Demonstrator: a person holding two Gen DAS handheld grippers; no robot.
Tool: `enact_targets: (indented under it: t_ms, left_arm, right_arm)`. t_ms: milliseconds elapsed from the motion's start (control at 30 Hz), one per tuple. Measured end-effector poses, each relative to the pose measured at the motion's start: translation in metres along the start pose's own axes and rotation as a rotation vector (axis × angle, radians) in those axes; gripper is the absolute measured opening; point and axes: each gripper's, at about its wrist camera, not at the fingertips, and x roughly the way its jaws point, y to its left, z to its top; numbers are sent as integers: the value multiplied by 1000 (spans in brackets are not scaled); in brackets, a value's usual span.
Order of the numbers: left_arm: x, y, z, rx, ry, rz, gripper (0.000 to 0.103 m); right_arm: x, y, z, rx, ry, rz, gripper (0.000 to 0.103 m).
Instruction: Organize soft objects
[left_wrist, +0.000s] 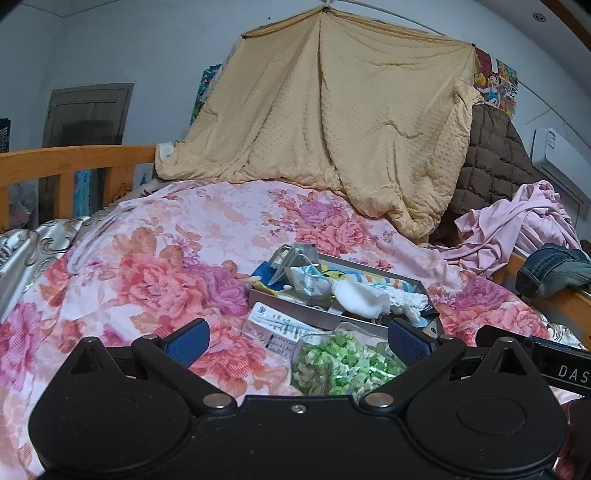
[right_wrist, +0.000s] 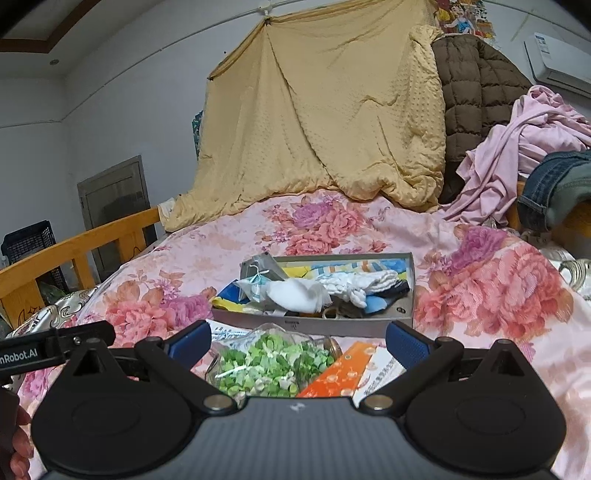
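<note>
A grey box (left_wrist: 295, 315) (right_wrist: 314, 326) lies on the floral bedspread, filled with white cloths (left_wrist: 360, 295) (right_wrist: 303, 291), a white knitted piece (right_wrist: 365, 282) and colourful fabric. In front of it lies a clear jar of green and white bits (left_wrist: 343, 363) (right_wrist: 269, 365). My left gripper (left_wrist: 297, 341) is open, its blue pads either side of the jar and a printed packet (left_wrist: 280, 330). My right gripper (right_wrist: 299, 343) is open too, above the jar and an orange packet (right_wrist: 340, 371). Neither holds anything.
A yellow blanket (left_wrist: 332, 118) hangs at the bed's far end beside a brown quilted coat (left_wrist: 491, 158). Pink clothes (left_wrist: 517, 225) and jeans (left_wrist: 554, 269) are heaped at the right. A wooden bed rail (left_wrist: 74, 158) runs along the left.
</note>
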Motion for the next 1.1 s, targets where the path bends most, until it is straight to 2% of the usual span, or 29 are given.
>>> enact_targets:
  t_ms: [267,600,1100]
  left_arm:
    - [-19,10,-13,-31,-13,26,102]
    - [-29,14,-29,-17,-7,46,102]
    - [-41,14,-38,2,8,72,102]
  right_arm:
    - [-6,7,-7,-37,-3,-9,103]
    - [-10,10,-14,-42,3,-33,103]
    - [-26,17,-25,-28,19,-9,103]
